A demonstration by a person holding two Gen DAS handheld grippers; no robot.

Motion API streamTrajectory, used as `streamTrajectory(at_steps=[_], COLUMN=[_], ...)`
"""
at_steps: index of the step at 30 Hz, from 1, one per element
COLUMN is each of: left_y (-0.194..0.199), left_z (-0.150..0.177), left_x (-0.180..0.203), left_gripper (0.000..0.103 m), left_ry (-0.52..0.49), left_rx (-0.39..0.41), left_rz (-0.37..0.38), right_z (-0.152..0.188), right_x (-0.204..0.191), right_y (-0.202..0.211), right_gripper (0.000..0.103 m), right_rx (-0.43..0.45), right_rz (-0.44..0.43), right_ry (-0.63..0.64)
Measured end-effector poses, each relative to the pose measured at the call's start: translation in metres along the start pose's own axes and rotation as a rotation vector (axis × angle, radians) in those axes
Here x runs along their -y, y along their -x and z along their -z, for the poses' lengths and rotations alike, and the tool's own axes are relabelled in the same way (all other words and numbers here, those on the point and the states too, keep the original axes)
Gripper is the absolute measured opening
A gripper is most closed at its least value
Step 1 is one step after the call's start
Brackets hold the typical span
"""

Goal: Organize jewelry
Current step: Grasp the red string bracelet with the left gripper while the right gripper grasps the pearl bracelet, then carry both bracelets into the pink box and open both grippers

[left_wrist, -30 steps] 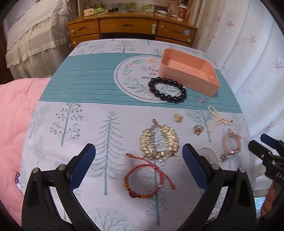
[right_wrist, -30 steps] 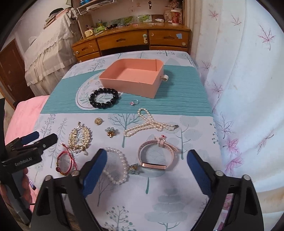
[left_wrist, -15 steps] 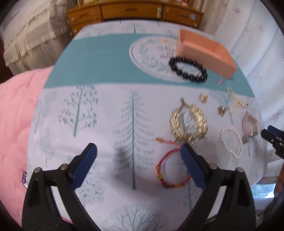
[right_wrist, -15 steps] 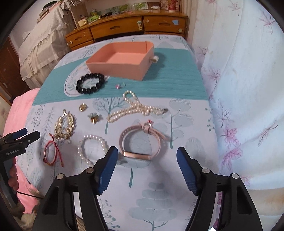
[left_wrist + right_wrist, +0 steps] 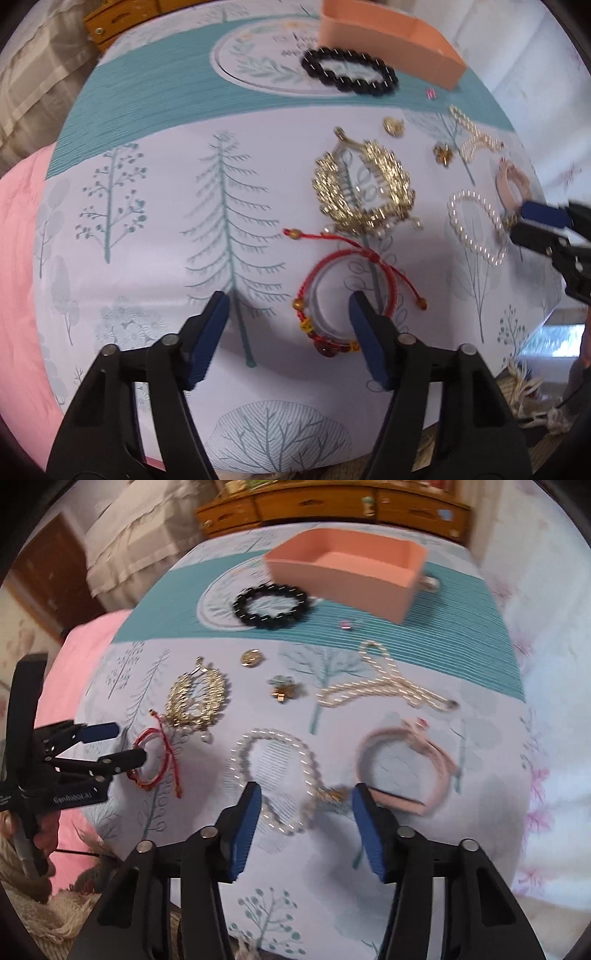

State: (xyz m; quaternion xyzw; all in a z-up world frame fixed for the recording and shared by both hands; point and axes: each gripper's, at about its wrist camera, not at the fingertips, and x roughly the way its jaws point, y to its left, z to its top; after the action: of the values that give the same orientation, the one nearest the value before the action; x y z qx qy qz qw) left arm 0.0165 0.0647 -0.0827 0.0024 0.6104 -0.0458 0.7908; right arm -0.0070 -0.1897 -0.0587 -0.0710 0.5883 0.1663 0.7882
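My left gripper (image 5: 288,334) is open, low over the cloth, its right finger inside the red cord bracelet (image 5: 347,291). My right gripper (image 5: 304,825) is open, its jaws around the near edge of the pearl bracelet (image 5: 275,775) and its gold clasp, with the pink watch band (image 5: 406,768) just right. Farther back lie a gold fringe necklace (image 5: 364,186), a pearl strand (image 5: 384,686), a black bead bracelet (image 5: 271,605), a gold charm (image 5: 251,659), a flower brooch (image 5: 282,690) and a small pink ring (image 5: 347,624). The peach box (image 5: 343,572) stands open and empty at the back.
The jewelry lies on a tree-print cloth with a teal band (image 5: 155,92). A pink quilt (image 5: 18,277) lies to the left. A wooden dresser (image 5: 332,502) stands behind. A white leaf-print curtain (image 5: 554,664) hangs at the right edge.
Both grippers have moved forward and down toward the cloth and narrowed. The left now reaches the red cord bracelet, the right the pearl bracelet.
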Motion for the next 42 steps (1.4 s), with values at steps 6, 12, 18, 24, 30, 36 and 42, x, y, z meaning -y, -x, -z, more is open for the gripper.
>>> streamTrajectory(at_steps=[6, 12, 18, 24, 30, 36, 42], left_y=[-0.009, -0.016, -0.026, -0.026, -0.018, 0.012, 0.068], left_z=[-0.01, -0.023, -0.051, -0.057, -0.063, -0.076, -0.089], left_x=[0.01, 0.019, 0.035, 0.049, 0.038, 0.038, 0.028], left_gripper=[0.061, 0.058, 0.037, 0.009, 0.008, 0.008, 0.009], left_ry=[-0.046, -0.088, -0.139, -0.139, -0.046, -0.018, -0.017], left_rx=[-0.05, -0.122, -0.184, -0.157, -0.065, 0.032, 0.162], left_rz=[-0.018, -0.017, -0.016, -0.005, -0.016, -0.024, -0.031], right_z=[-0.027, -0.047, -0.06, -0.068, -0.067, -0.073, -0.09], right_x=[-0.013, -0.019, -0.038, -0.047, -0.035, -0.028, -0.005], right_y=[-0.029, -0.053, -0.069, -0.076, -0.062, -0.017, 0.057], right_gripper=[0.038, 0.031, 0.02, 0.008, 0.007, 0.007, 0.007], right_rx=[-0.101, -0.191, -0.25, -0.238, -0.17, -0.035, 0.119], right_rz=[-0.015, 0.038, 0.113, 0.123, 0.068, 0.065, 0.075], right_ry=[0.094, 0.176, 0.288, 0.294, 0.211, 0.16, 0.12])
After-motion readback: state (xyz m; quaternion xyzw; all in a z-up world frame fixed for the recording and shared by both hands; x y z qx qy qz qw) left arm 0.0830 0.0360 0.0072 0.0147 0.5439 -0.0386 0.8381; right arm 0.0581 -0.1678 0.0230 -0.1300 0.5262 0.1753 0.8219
